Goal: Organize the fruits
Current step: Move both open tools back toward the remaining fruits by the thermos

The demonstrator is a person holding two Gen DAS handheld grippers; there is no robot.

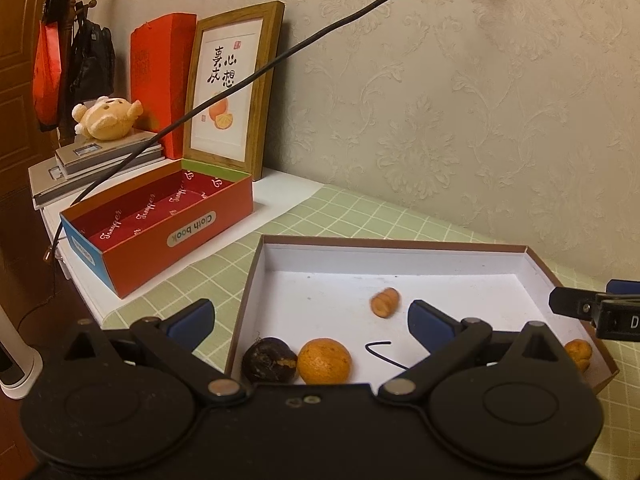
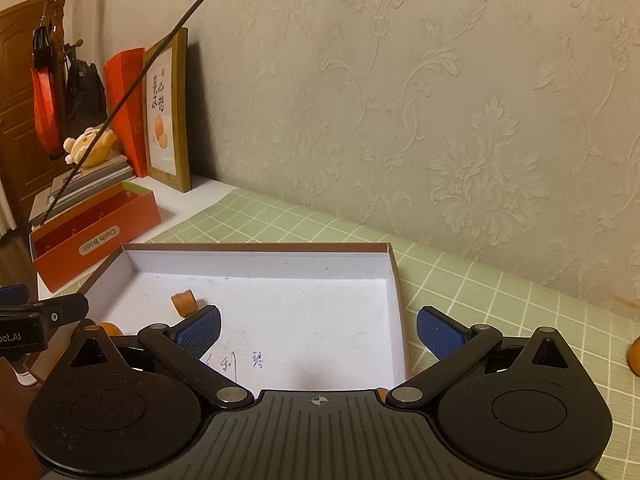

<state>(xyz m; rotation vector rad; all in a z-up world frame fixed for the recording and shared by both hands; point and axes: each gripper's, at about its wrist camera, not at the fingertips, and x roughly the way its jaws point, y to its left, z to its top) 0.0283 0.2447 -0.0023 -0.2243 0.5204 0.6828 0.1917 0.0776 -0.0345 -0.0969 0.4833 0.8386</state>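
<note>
The fruits lie in a shallow cardboard tray (image 1: pixel 256 280) with white inside walls and a brown rim: a round, dimpled orange (image 1: pixel 324 361) sits just ahead of the left tongs (image 1: pixel 310 320), between their spread blue pads, touching a dark, wrinkled fruit (image 1: pixel 269 360) on its left. A small lumpy orange piece (image 1: pixel 385 301) rests farther out, near the right pad, and another knobbly piece (image 1: pixel 579 354) sits beyond that pad, close to the tray's right wall. The left tongs are wide apart and empty, hovering low over the near rim, likely lined up so the round orange falls between the pads. The right tongs (image 2: pixel 318 334) are also spread and carry nothing; they hang over the tray's right half, where the floor is bare but for handwriting. Far off to their right, an orange fruit (image 2: pixel 634 356) lies on the green checked tablecloth (image 2: pixel 480 280), outside the tray, probably yet to be gathered. Beyond the left tongs, to the left, stands an open red box (image 1: pixel 180 240) with a glossy patterned lining, empty, perhaps a second sorting place. Behind it lean a wooden picture frame (image 1: pixel 236 88) and a plush toy (image 1: pixel 106 116) on stacked books.
</note>
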